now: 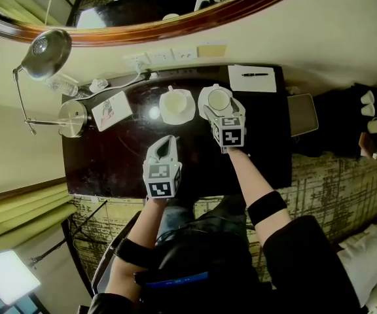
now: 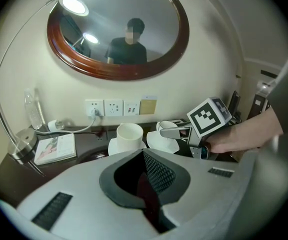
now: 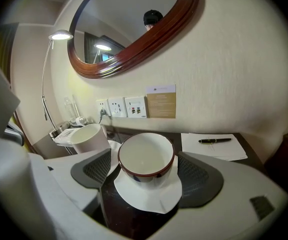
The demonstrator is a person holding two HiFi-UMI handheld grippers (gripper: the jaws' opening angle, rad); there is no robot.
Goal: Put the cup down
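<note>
A dark table [image 1: 110,169] stands against a cream wall under an oval mirror [image 1: 175,25] in what looks like a hotel room. The cup [image 3: 146,159] sits upright on its saucer [image 3: 149,196] toward the back of the table, just beside a second cup [image 1: 175,103].

The setting-down looks done. The right hand-held gripper [image 3: 146,174] has its jaws spread wide on either side of the cup, with a gap showing at each pad, so nothing is gripped and the cup stands on its own. What seems left is only to draw that gripper back without knocking the cup or catching the saucer's edge.

The right forearm reaches out over the table, its gripper slanting down at the cup. The left hand-held gripper [image 2: 146,181] is fully closed on nothing. It is held nearer the front edge, also slanting down, well short of both cups.
</note>
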